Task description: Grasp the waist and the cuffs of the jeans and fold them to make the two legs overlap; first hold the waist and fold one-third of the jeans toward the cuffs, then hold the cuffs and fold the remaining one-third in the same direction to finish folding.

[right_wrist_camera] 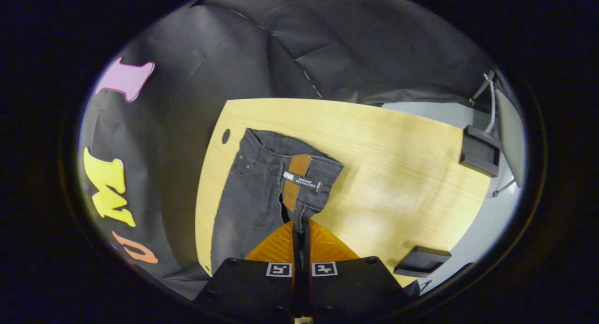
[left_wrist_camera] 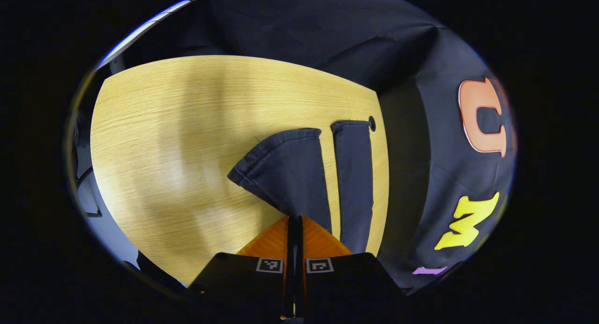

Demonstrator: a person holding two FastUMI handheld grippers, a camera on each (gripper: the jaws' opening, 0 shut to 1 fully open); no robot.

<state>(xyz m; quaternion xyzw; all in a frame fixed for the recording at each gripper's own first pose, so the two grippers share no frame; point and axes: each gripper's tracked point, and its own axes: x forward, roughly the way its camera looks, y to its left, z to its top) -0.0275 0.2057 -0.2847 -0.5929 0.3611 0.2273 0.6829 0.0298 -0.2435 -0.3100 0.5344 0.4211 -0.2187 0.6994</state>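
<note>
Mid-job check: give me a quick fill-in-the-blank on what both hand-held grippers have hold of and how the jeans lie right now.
1. In the left gripper view, the left hand-held gripper is shut on a lifted ____ of the jeans.
2. In the right gripper view, the right hand-held gripper pinches the jeans at the ____ end.
3. The jeans rest on a light ____ table.
4. The jeans' two legs do not yet ____.

Missing words: cuff; waist; wooden; overlap

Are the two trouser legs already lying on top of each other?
No, in the left gripper view the jeans' legs lie side by side, with a strip of table between them.
</note>
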